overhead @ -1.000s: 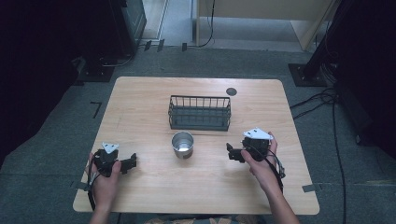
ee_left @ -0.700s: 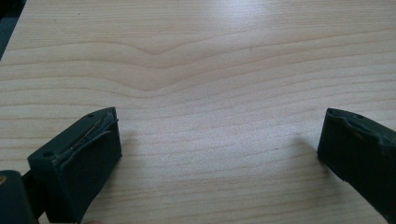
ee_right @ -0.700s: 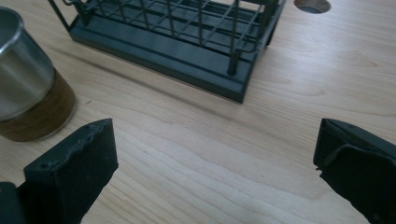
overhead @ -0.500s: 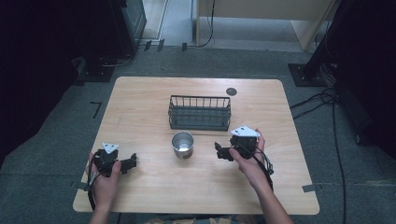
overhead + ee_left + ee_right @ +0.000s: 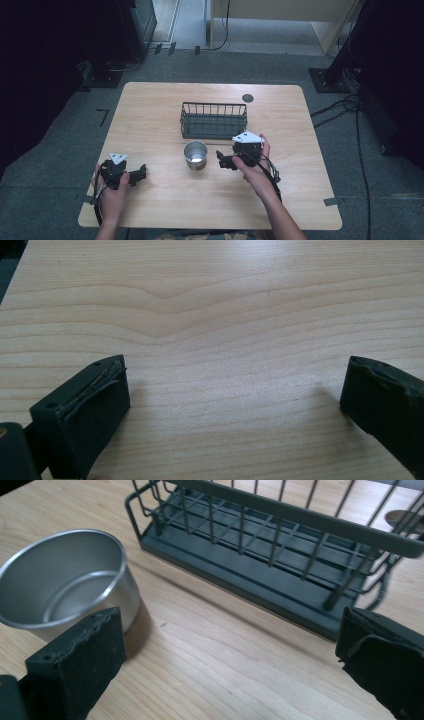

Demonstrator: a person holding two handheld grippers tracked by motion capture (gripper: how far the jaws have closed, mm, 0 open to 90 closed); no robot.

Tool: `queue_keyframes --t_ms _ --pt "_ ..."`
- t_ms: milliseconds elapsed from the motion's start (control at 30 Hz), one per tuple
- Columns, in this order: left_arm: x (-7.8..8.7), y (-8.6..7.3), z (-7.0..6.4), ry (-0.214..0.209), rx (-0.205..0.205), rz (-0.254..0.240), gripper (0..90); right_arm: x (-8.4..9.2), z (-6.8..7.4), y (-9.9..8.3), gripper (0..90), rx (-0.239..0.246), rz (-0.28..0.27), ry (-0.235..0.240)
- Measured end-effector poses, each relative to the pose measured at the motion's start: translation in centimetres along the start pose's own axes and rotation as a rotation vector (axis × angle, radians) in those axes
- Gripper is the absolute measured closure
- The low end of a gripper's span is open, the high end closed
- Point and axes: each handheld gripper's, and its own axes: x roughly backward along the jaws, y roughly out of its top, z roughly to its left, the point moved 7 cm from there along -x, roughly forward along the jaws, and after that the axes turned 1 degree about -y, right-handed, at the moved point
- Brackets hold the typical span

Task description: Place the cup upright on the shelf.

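From the high view, my right gripper [image 5: 226,161] has moved left over the past second and now sits just right of the steel cup [image 5: 195,155], its jaws spread wide; I judge a grasp on the cup is coming. My left gripper [image 5: 138,174] has stayed at the near left of the desk [image 5: 150,107]. The black wire basket [image 5: 214,120] stands just beyond the cup, empty.

In the left gripper view, my jaws are wide apart over bare wood, with open room all round.

In the right gripper view, the steel cup [image 5: 65,582] sits beyond my left jaw, the wire basket [image 5: 280,545] close behind it, leaving little space there.
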Motion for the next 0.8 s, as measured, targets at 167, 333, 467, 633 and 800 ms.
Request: queue_keyframes --t_ms 167,333,467,633,800 --pt "0.0 0.0 0.0 0.0 0.0 0.0 0.0 -0.4 1.2 0.5 0.0 0.007 -0.003 0.028" --pt "0.0 0.0 0.0 0.0 0.0 0.0 0.0 -0.6 2.3 0.7 0.0 0.022 0.003 0.051" --pt "0.0 0.0 0.0 0.0 0.0 0.0 0.0 -0.7 3.0 0.9 0.0 0.031 0.002 0.067" --pt "0.0 0.0 0.0 0.0 0.0 0.0 0.0 -1.0 3.8 1.1 0.0 0.041 0.004 0.086" --pt "0.0 0.0 0.0 0.0 0.001 0.0 0.0 -1.4 4.8 1.4 0.0 0.043 0.005 0.106"
